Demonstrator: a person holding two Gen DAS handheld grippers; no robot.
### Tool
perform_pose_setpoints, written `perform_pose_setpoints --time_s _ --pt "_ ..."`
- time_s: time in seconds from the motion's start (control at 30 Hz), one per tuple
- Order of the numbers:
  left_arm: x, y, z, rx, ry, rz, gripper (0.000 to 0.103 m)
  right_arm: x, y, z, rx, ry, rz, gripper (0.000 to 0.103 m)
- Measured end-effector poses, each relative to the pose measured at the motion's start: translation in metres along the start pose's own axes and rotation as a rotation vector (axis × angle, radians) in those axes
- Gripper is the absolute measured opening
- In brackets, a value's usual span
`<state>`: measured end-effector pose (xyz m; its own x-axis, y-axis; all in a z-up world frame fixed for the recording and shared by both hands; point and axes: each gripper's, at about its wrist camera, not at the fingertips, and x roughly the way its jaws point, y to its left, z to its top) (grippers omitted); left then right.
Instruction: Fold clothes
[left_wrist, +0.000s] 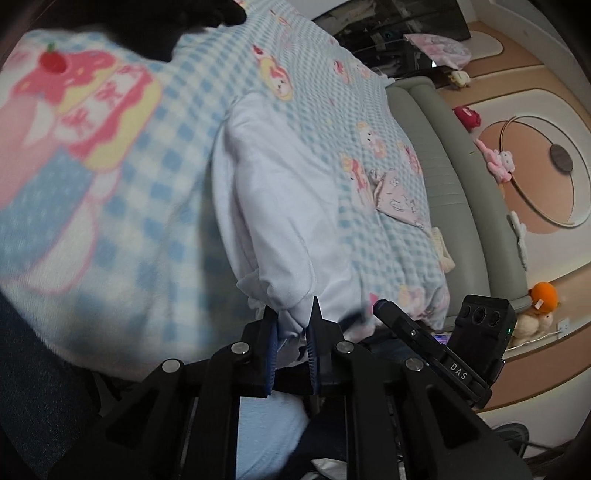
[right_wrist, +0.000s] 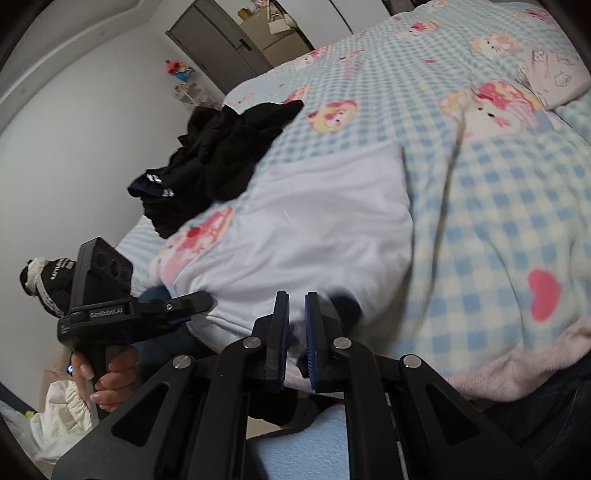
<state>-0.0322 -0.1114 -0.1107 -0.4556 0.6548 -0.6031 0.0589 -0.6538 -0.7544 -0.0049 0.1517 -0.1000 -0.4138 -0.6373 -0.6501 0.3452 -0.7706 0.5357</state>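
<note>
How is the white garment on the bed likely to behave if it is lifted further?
The white garment looks soft and floppy: it bunches where the left claw pinches it. It will probably sag between grips. It may drag on the fleecy checked blanket.

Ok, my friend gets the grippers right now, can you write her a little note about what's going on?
Left gripper: shut on the near edge of the pale blue garment.
Right gripper: shut on the same garment's near edge, further along.
Where things are: the pale blue garment lies spread on the checkered blanket, its near edge at the bed's edge. A black clothes pile waits further back on the bed.
Done: both near corners gripped. No fold is visible yet.
Left: probably lift the edge and fold it over, finish the garment, then fold the black clothes.
</note>
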Motion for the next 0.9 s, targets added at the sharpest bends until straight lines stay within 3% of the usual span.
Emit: perform_pose_setpoints --time_s 0.07,0.1,0.17,0.3,0.37,0.43,0.5,0.57,0.6,0.63,0.73,0.9 --pt "0.002 -0.002 0.007 0.007 0.018 0.011 0.014 0.001 0.001 0.009 0.002 0.0 0.001 0.008" --pt "0.004 0.0 0.007 0.004 0.029 0.017 0.014 0.006 -0.002 0.014 0.015 0.028 -0.022 0.013" --pt "0.008 0.005 0.008 -0.003 0.051 0.03 0.015 0.012 -0.01 0.014 0.034 0.063 -0.082 0.033" --pt "0.016 0.019 0.005 -0.034 0.088 0.057 0.016 0.026 -0.025 0.001 0.055 0.142 -0.16 0.049" --pt "0.02 0.034 -0.002 -0.082 0.097 0.07 0.018 0.034 -0.032 -0.006 0.069 0.186 -0.176 0.051" --pt "0.025 0.046 -0.007 -0.12 0.11 0.072 0.028 0.043 -0.039 -0.011 0.09 0.233 -0.168 0.052" --pt "0.03 0.056 -0.009 -0.148 0.125 0.064 0.029 0.053 -0.042 -0.018 0.108 0.268 -0.134 0.055" --pt "0.031 0.05 -0.009 -0.111 0.126 0.069 0.027 0.058 -0.04 -0.022 0.096 0.287 -0.116 0.039" --pt "0.031 0.048 -0.008 -0.091 0.126 0.072 0.027 0.057 -0.037 -0.022 0.082 0.286 -0.1 0.023" --pt "0.029 0.042 -0.009 -0.068 0.117 0.076 0.023 0.053 -0.032 -0.019 0.058 0.262 -0.083 0.017" --pt "0.023 0.029 -0.009 -0.023 0.092 0.07 0.018 0.033 -0.016 -0.009 -0.017 0.176 -0.065 0.009" --pt "0.012 0.015 0.009 -0.045 0.079 0.008 0.017 0.018 -0.011 0.007 -0.036 0.106 -0.013 0.007"
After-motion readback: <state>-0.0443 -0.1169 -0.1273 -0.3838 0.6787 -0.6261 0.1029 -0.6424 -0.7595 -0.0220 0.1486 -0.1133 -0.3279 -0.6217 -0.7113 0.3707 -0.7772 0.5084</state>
